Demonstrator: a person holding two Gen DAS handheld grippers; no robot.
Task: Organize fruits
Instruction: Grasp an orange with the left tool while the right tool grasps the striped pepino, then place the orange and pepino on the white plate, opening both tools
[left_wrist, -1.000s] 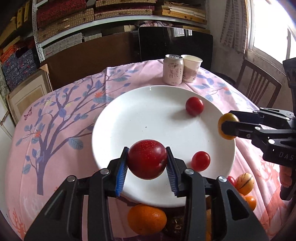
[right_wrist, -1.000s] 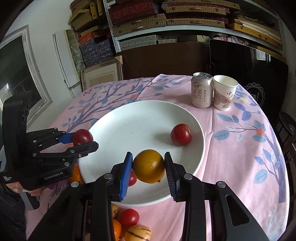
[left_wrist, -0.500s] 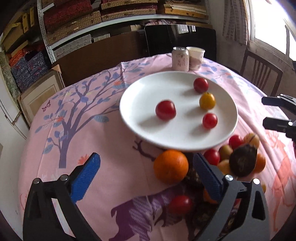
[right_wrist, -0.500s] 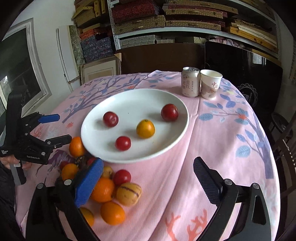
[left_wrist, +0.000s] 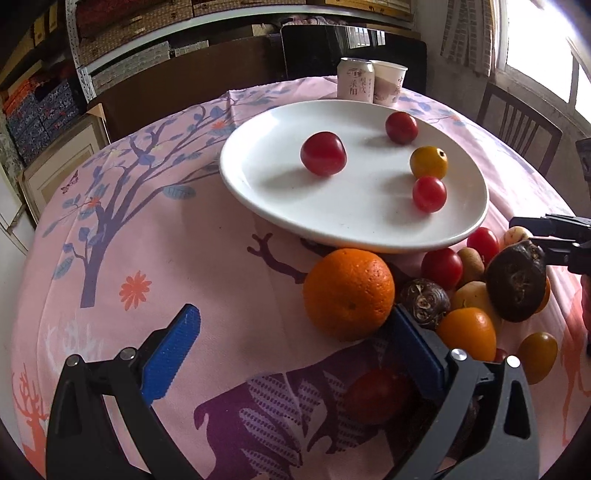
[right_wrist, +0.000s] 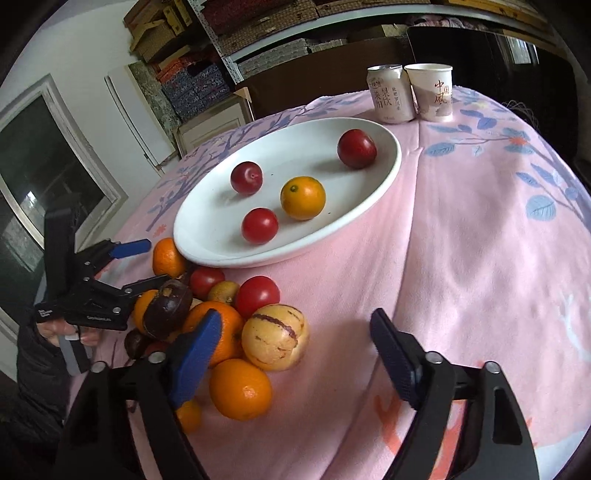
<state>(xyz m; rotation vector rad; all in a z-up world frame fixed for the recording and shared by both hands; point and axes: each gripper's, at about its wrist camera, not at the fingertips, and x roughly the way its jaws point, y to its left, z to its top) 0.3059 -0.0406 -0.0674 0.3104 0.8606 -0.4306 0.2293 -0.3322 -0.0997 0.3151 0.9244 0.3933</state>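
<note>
A white plate (left_wrist: 351, 218) (right_wrist: 306, 155) holds a dark red plum (left_wrist: 323, 153) (right_wrist: 246, 178), a second red fruit (left_wrist: 402, 127), a yellow-orange fruit (left_wrist: 428, 162) (right_wrist: 303, 197) and a small tomato (left_wrist: 429, 194). A pile of loose fruit lies in front of it. My left gripper (left_wrist: 295, 345) (right_wrist: 144, 266) stands wide open and empty, with a big orange (left_wrist: 349, 293) just ahead of its right finger. My right gripper (right_wrist: 295, 354) (left_wrist: 522, 232) is closing around a striped yellow fruit (right_wrist: 275, 336); its pads stand clear of it.
A drink can (left_wrist: 355, 84) (right_wrist: 389, 94) and a paper cup (left_wrist: 389, 83) (right_wrist: 432, 92) stand behind the plate. A wooden chair (left_wrist: 517, 125) is beyond the table's right edge. Shelves and boxes line the back wall. A dark round fruit (left_wrist: 515, 280) (right_wrist: 168, 308) tops the pile.
Both grippers let go of their fruit, the plum and the yellow-orange one, onto the plate and pulled back and down over the pile. The right jaws have narrowed since half a second ago.
</note>
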